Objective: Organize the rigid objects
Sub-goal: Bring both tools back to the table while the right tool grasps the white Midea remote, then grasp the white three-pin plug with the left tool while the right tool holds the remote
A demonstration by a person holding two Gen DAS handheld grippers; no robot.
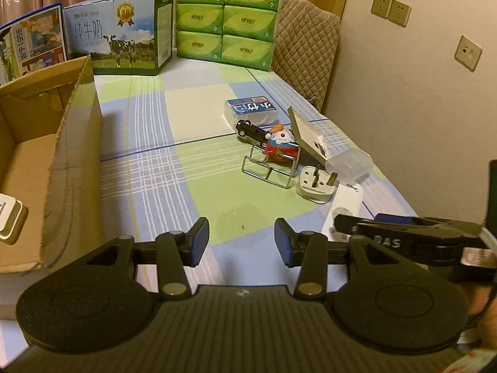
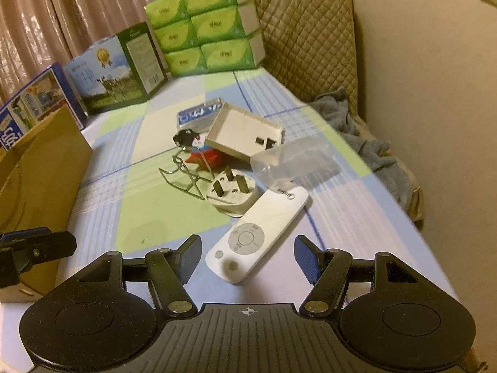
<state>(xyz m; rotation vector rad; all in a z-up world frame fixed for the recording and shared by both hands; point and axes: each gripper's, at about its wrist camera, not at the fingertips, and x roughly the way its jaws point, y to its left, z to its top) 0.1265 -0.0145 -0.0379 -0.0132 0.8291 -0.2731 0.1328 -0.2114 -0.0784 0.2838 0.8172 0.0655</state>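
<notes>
Checked cloth under me; my right claw gapes empty around the remote, untouched. It looks light, stiff, slick: pinch its long sides mid-body. Left claw open, empty.

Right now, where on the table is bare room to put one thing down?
Free: the checked cloth between the cardboard box and the wire stand, back to the milk carton. Crowded: plug, remote, and beige box.

The right gripper gapes around the white remote's near end; a plug lies at eleven o'clock of the remote.
</notes>
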